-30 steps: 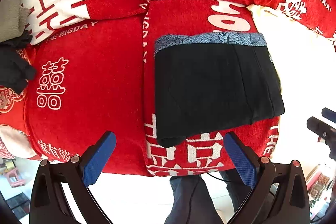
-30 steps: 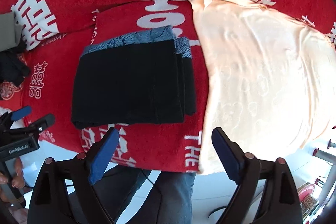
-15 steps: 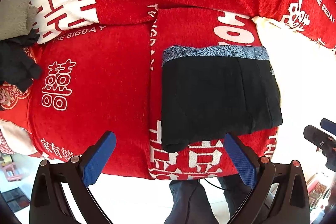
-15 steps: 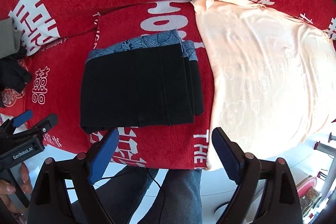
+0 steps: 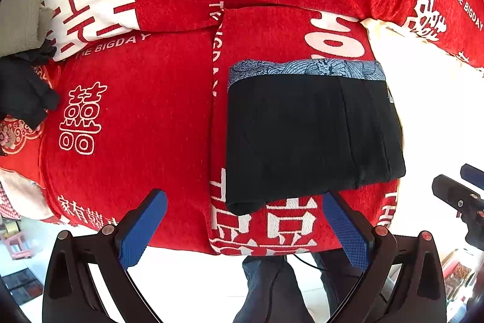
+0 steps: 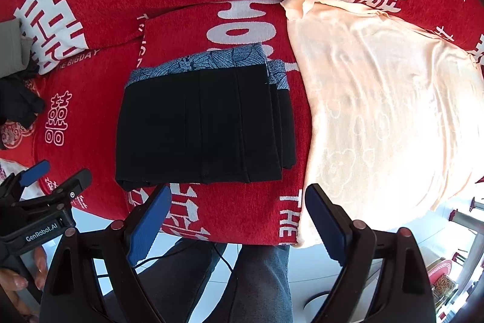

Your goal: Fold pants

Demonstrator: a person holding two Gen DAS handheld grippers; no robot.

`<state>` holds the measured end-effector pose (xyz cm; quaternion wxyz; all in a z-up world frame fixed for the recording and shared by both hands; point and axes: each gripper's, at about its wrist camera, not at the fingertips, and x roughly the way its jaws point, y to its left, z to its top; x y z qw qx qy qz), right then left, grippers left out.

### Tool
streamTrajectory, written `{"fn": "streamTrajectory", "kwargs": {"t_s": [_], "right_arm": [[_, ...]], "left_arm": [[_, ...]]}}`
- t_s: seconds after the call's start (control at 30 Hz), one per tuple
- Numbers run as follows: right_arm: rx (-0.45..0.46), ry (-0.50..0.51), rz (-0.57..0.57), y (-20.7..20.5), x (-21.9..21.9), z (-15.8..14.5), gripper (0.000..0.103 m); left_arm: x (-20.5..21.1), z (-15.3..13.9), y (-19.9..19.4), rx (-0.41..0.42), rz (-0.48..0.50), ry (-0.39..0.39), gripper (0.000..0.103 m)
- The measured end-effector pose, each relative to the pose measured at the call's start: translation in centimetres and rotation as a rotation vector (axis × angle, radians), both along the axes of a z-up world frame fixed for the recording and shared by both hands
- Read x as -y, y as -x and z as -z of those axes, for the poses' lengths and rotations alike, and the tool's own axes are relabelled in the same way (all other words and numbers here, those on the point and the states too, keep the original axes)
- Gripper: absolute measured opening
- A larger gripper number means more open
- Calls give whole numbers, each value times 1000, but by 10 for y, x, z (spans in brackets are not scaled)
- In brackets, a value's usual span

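Observation:
Black pants (image 5: 308, 138) with a blue patterned waistband (image 5: 305, 68) lie folded into a flat rectangle on the red blanket (image 5: 145, 117). In the right wrist view the same pants (image 6: 202, 126) show several stacked layers at their right edge. My left gripper (image 5: 245, 229) hangs open over the blanket's near edge, short of the pants, with nothing between its blue pads. My right gripper (image 6: 239, 226) is likewise open and empty, just in front of the pants' near edge. Each gripper appears at the edge of the other's view.
A pale peach towel (image 6: 387, 105) covers the surface right of the pants. A dark garment (image 5: 21, 93) and a grey cloth (image 5: 21, 17) sit at the far left. A person's legs in dark jeans (image 6: 251, 280) stand at the near edge, above a white floor.
Both grippers have drawn back toward the near edge and away from the folded pants, which now sit farther up in both views. The pants themselves have not moved.

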<state>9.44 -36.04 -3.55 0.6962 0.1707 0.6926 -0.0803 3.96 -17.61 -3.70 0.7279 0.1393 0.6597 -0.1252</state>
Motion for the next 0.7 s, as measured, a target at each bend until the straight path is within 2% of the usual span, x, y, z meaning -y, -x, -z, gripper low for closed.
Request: {"fn": "streamTrajectory", "kwargs": {"t_s": [0.7], "right_arm": [[1,-1,1,-4,2,2,92]], "left_arm": [[6,0,2,9,19,-13,103]]}}
